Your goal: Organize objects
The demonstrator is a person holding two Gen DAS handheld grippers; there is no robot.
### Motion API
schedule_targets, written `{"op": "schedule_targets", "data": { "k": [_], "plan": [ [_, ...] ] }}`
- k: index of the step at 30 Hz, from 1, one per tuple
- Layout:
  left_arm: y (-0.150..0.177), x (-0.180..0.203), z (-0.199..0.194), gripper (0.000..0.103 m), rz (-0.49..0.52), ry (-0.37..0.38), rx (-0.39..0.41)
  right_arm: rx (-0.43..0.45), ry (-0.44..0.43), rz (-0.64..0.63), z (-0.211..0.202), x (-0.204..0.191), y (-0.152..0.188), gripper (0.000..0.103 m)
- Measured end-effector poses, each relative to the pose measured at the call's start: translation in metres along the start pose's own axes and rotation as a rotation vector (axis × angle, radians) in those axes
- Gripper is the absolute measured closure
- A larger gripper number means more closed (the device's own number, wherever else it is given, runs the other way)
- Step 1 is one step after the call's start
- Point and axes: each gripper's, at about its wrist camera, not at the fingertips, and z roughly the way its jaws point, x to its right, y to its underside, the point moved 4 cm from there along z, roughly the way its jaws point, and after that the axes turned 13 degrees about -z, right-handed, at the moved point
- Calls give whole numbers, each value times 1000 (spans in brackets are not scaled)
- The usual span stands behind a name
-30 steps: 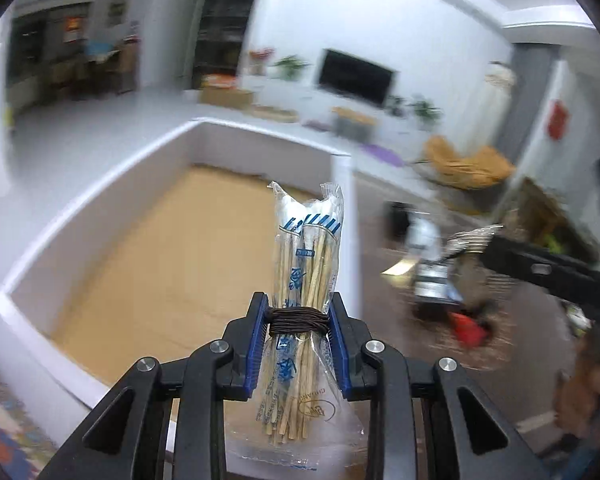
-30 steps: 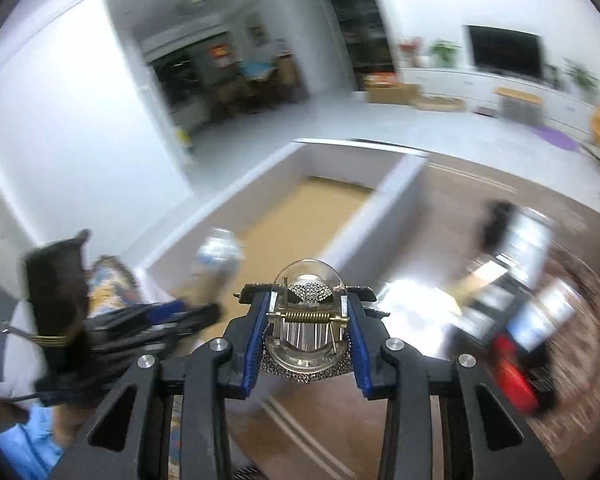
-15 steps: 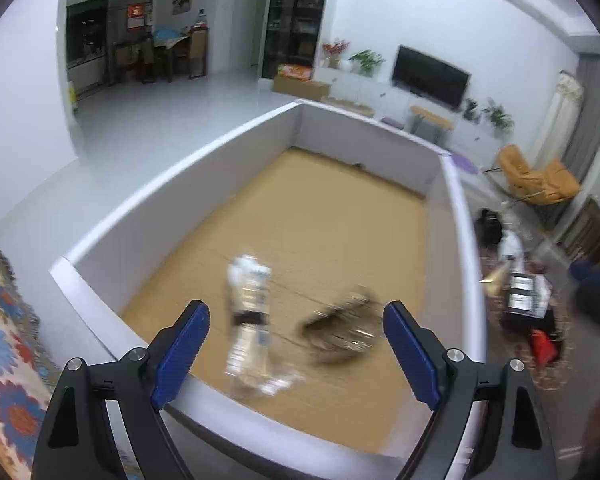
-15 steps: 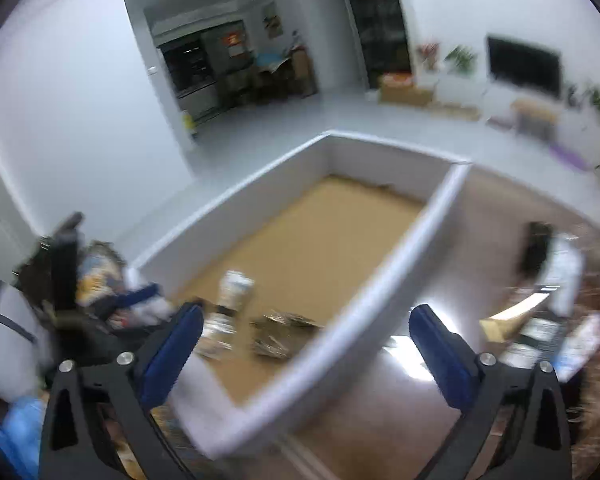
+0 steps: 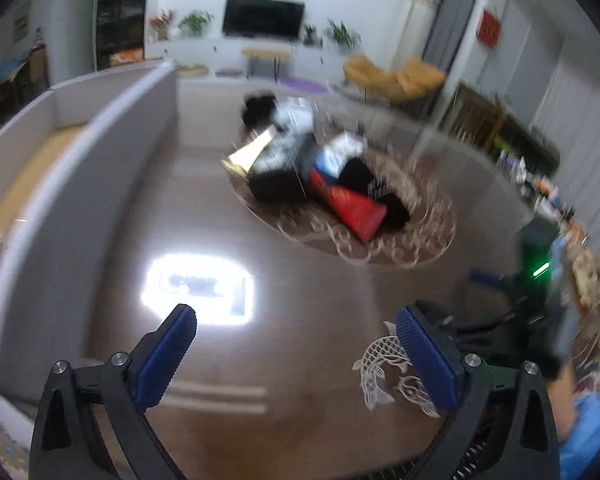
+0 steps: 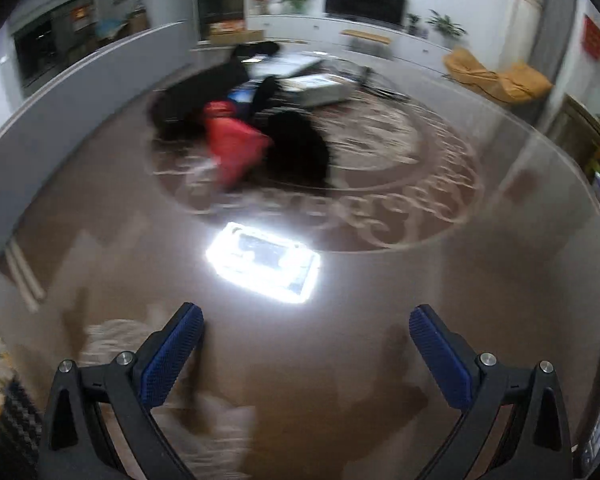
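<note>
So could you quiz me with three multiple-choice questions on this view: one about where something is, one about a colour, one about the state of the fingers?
1. Where does the pile of things lie?
A. inside the white box
B. on the round patterned part of the brown surface
C. between the left gripper's fingers

2. What colour are the finger pads?
A. blue
B. yellow
C. white

3. How are the fingers of the left gripper and the right gripper?
A. both spread open, holding nothing
B. both shut on things
C. only the right one is shut

Answers: 1 B, the jumble sits on the swirled circle beside the white box; 2 A, the ribbed pads are blue; 3 A, bare surface shows between both pairs.
</note>
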Motion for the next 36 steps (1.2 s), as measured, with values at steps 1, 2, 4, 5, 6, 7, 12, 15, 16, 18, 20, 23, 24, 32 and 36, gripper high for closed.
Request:
{"op": "schedule_targets", "data": {
  "k": [1,2,4,5,6,7,12,15,16,18,20,23,24,32,36],
  "plan": [
    [1,6,17,1,18,-21,-5,5,0,9,2,6,-1,0],
    [3,9,30,2,32,-39,-5,10,6,20,4,14,-2,0],
    [0,14,51,2,65,-74,-4,16,9,38,12,27,-5,0],
    [-2,13,64,2,80,-88,-7,13,-8,59,16,34,-7,0],
    [-7,12,69,2,91,-94,-12,9,-10,74,19,37,-9,0],
    [-10,15,79,2,104,-102,-25,6,2,81,22,41,-13,0],
    [-16,18,101,1,123,-126,-40,9,5,85,34,44,-23,0],
    [-15,18,99,0,143,-126,-23,9,4,85,38,45,-25,0],
    [-15,18,100,0,144,-123,-22,9,4,85,38,44,-25,0],
    [-17,18,102,0,144,-123,-24,9,5,85,38,45,-25,0],
    [-17,17,102,0,144,-123,-23,9,5,85,38,44,-25,0],
    [-17,17,102,0,144,-123,-23,9,5,85,38,44,-25,0],
    [-17,17,102,0,144,-123,-24,9,5,85,38,45,-25,0],
    [-18,18,102,0,143,-122,-24,10,5,84,38,44,-25,0],
    [-18,18,103,0,143,-122,-24,10,5,84,38,44,-25,0]
  ]
}}
